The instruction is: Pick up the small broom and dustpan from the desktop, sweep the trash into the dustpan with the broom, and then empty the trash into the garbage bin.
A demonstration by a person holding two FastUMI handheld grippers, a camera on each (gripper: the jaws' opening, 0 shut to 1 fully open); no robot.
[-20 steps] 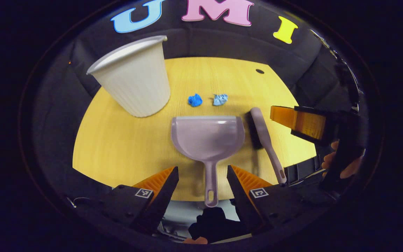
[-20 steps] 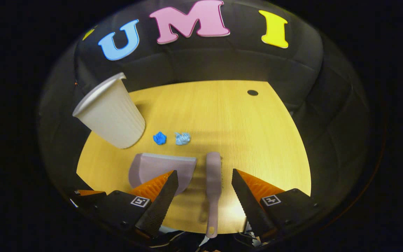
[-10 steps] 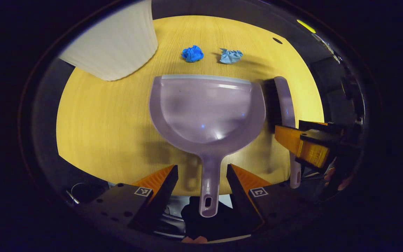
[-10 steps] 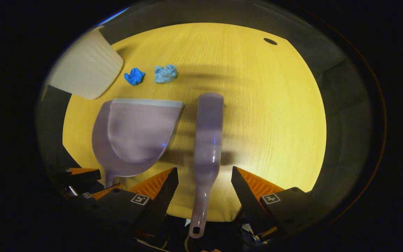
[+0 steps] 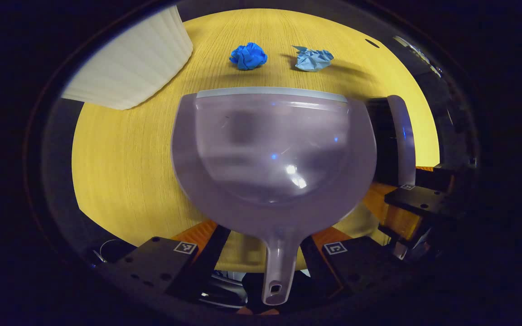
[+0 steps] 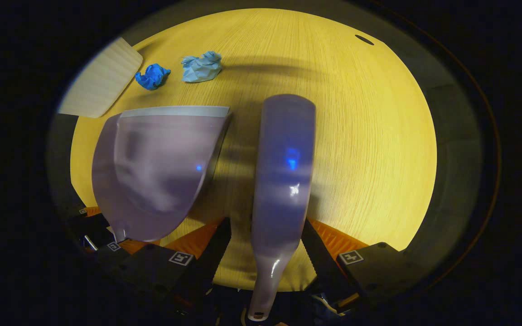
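Observation:
A lilac dustpan [image 5: 273, 154] lies flat on the wooden desktop, its grey lip facing away. Its handle [image 5: 281, 267] runs back between the fingers of my left gripper [image 5: 265, 232], which is open and straddles it. The matching small broom [image 6: 283, 172] lies to the right of the dustpan [image 6: 157, 167], bristles down. My right gripper [image 6: 264, 226] is open, with the broom's neck between its fingers. Past the dustpan's lip sit a dark blue paper ball [image 5: 248, 56] and a pale blue one [image 5: 313, 59]. The broom [image 5: 399, 136] and the right gripper [image 5: 406, 203] also appear at the right of the left gripper view.
A white ribbed garbage bin [image 5: 129, 68] stands at the far left of the desktop, close to the dark blue ball [image 6: 152, 76]. The wooden desktop [image 6: 369, 136] stretches to the right of the broom, with a small dark hole [image 6: 364, 40] near its far right corner.
Both grippers have moved forward and down over the desk. The dustpan's handle and the broom's neck now lie deeper between the fingers. Both stay open.

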